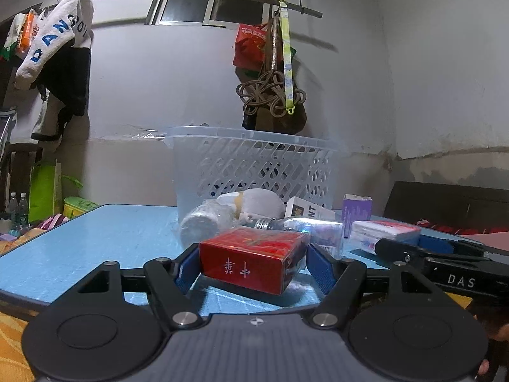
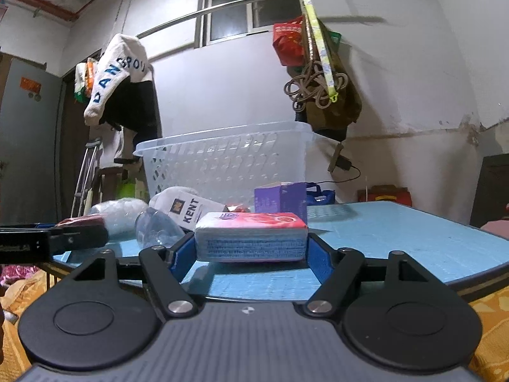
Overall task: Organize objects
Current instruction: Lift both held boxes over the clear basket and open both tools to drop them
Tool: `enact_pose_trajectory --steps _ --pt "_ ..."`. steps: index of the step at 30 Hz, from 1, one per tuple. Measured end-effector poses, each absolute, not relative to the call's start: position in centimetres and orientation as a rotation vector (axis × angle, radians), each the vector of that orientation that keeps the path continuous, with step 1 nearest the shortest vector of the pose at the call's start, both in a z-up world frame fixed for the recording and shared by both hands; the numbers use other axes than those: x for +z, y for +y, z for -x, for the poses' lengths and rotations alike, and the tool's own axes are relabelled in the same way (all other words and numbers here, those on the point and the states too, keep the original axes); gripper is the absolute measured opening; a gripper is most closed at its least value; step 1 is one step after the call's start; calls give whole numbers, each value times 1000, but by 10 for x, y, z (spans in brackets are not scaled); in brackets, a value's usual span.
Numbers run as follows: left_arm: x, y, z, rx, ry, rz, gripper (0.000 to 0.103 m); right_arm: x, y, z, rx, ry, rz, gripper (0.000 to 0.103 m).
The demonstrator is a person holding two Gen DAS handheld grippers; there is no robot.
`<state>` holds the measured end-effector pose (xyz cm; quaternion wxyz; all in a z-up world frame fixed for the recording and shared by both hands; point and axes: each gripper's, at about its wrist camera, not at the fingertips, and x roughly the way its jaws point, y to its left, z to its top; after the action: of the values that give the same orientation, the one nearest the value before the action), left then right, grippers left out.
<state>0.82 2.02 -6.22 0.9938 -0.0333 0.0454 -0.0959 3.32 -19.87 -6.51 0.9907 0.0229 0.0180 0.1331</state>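
Observation:
My left gripper [image 1: 251, 264] has its blue pads on both sides of a red box [image 1: 254, 256] with gold characters, which sits tilted on the blue table [image 1: 95, 242]. My right gripper [image 2: 251, 251] has its pads against both ends of a tissue pack [image 2: 251, 238] with a pink and red top. The tissue pack [image 1: 385, 232] and right gripper [image 1: 429, 254] also show in the left wrist view. A white lattice basket [image 1: 254, 162] stands behind the pile; it also shows in the right wrist view [image 2: 222, 159].
Between the grippers and the basket lie a clear plastic bottle [image 1: 305, 226], a white KENT box [image 2: 191, 210], a purple box [image 2: 280, 200], a white-capped jar [image 1: 203, 226] and a grey rounded object [image 1: 261, 200]. Clothes and bags hang on a rail above.

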Motion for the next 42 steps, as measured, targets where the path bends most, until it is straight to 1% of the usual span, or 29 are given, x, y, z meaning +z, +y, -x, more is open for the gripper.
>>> enact_pose_trajectory --steps 15,29,35,38,42 --pt "-46 6 4 -140 76 24 74 -61 -214 -21 272 12 -121 75" --pt "-38 10 14 -151 59 33 74 -49 -204 -4 283 -3 -95 75" --pt "-19 24 13 -166 21 43 74 -24 -196 -10 307 1 -59 75" --pt "2 36 -2 -211 18 69 74 3 -201 -25 384 25 -124 75" --pt "40 49 -41 -259 24 87 74 53 -195 -58 371 37 -63 75"
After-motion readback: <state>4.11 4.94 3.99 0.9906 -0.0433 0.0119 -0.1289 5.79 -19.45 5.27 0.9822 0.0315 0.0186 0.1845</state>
